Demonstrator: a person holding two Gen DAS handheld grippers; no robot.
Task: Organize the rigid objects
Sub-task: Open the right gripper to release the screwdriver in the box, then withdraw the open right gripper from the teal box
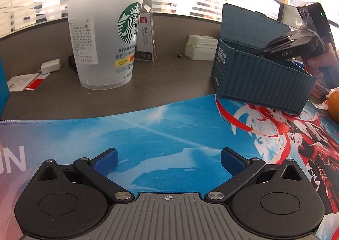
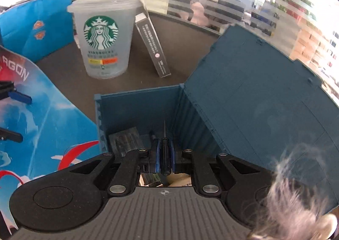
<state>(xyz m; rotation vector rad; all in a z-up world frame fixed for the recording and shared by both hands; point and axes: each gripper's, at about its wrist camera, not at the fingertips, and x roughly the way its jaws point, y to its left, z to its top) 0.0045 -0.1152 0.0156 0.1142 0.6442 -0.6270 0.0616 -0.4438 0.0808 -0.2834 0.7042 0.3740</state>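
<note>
- My right fingers (image 2: 162, 158) are clenched on a black screwdriver (image 2: 164, 155), which sits between the pads with its long axis running straight ahead, thin shaft pointing forward and down.
- The open teal container box (image 2: 135, 108) lies directly below and ahead of those fingers, lid (image 2: 264, 91) standing up to their right; the drop looks close.
- My left fingers (image 1: 168, 160) are released and empty over the mouse mat (image 1: 159, 117), the box well off to their right, so the right hand is nearer.
</note>
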